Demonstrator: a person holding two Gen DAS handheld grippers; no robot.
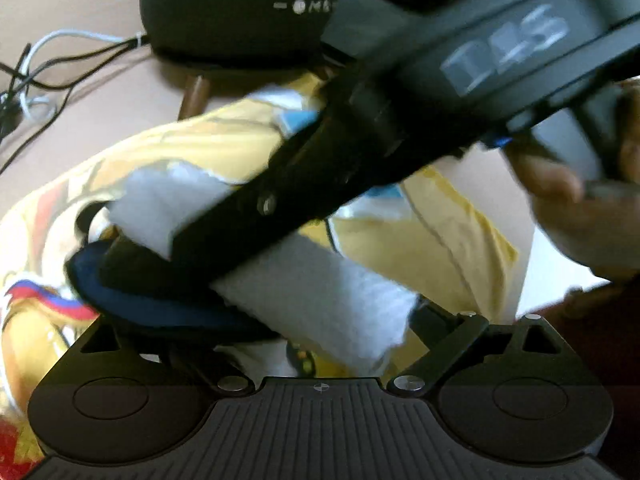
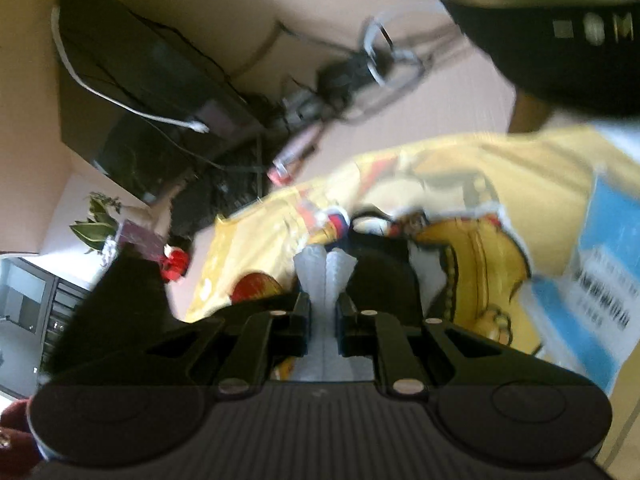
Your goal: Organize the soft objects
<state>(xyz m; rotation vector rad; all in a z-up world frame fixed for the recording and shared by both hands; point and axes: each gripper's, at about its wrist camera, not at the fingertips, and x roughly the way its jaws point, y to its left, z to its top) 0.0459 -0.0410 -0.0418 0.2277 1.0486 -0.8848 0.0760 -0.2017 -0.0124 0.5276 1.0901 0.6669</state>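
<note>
- Two hand-held grippers work over a yellow printed cloth that spreads across most of both wrist views; it carries cartoon-like figures and a light blue panel with dark lettering at about three o'clock in the right wrist view.
- The left gripper has its jaws spread wide — one white ribbed pad shows near the centre of its own view, and the other finger is hidden behind the tool crossing in front.
- A dark blue soft piece lies at about eight o'clock in the left wrist view, on the yellow cloth and just under the crossing tool; blur hides what kind of item it is.
- The right gripper has its white pads pressed together; the same dark blue and black soft piece sits right at their tips, though I cannot tell whether any of it is pinched between them.
- In the left wrist view the right gripper's black body runs as a diagonal from two o'clock down to eight o'clock, held by a person's hand at three o'clock.
- A dark rounded seat or stool on a wooden leg stands at twelve o'clock, just beyond the cloth.
- A tangle of black and white cables lies on the pale floor at ten o'clock.
- In the right wrist view, a black cabinet stands at ten o'clock — a potted plant sits at nine o'clock below it.
</note>
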